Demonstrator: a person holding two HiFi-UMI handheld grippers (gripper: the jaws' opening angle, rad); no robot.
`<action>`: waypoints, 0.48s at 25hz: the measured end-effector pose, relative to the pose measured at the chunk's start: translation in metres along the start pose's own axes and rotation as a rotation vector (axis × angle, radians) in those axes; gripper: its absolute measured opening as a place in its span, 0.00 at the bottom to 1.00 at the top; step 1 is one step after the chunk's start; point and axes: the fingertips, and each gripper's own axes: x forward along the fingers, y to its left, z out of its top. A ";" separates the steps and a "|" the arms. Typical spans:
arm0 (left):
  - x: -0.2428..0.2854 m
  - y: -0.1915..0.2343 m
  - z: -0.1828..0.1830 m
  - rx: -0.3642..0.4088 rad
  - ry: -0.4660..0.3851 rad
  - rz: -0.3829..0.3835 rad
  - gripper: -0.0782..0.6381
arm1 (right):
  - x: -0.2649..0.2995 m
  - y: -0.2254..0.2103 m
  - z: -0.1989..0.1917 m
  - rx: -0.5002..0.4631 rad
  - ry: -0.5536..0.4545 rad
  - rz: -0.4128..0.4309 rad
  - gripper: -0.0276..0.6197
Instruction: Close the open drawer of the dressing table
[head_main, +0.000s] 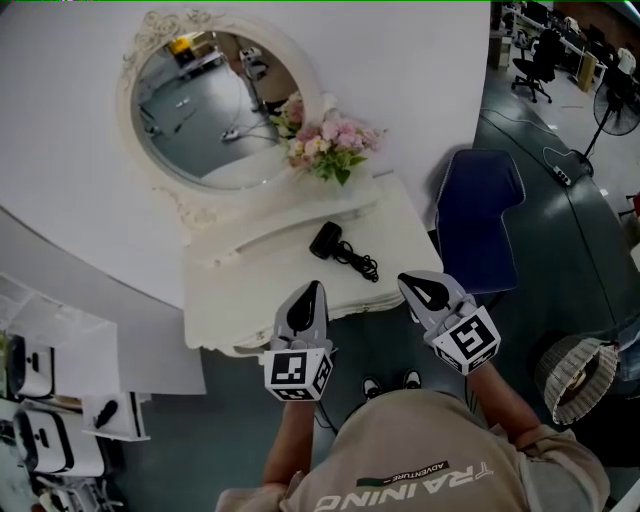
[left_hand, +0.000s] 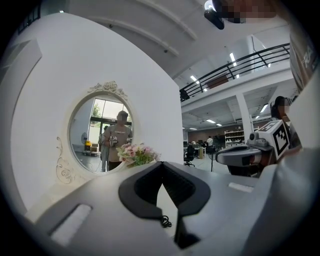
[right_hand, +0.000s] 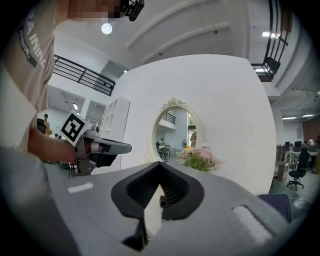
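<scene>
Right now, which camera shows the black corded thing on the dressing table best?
The head view: the black corded device lies whole on the dressing table. The left gripper view shows only a bit of cord; the right gripper view only a dark scrap.

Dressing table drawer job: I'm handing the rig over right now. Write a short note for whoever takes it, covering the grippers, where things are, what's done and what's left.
Left gripper: jaws together, empty, held above the front edge of the dressing table.
Right gripper: jaws together, empty, above the table's front right corner.
On the table top: a black hair dryer with its cord, and flowers by the mirror.
Drawer: the table's front face is hidden from the head view, so I cannot tell how far the drawer is out.
Done: nothing that shows; neither gripper seems to touch the table.
Left: lower a gripper to the drawer front and probably push it in.
</scene>
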 end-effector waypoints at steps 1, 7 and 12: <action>-0.001 0.000 0.000 0.002 0.002 0.000 0.13 | 0.000 0.000 -0.001 0.005 0.000 0.001 0.05; -0.005 0.004 -0.004 0.029 0.016 0.023 0.13 | 0.006 0.003 -0.005 0.004 0.012 0.020 0.05; -0.003 0.004 -0.010 0.003 0.033 0.017 0.13 | 0.008 0.001 -0.010 0.012 0.023 0.025 0.05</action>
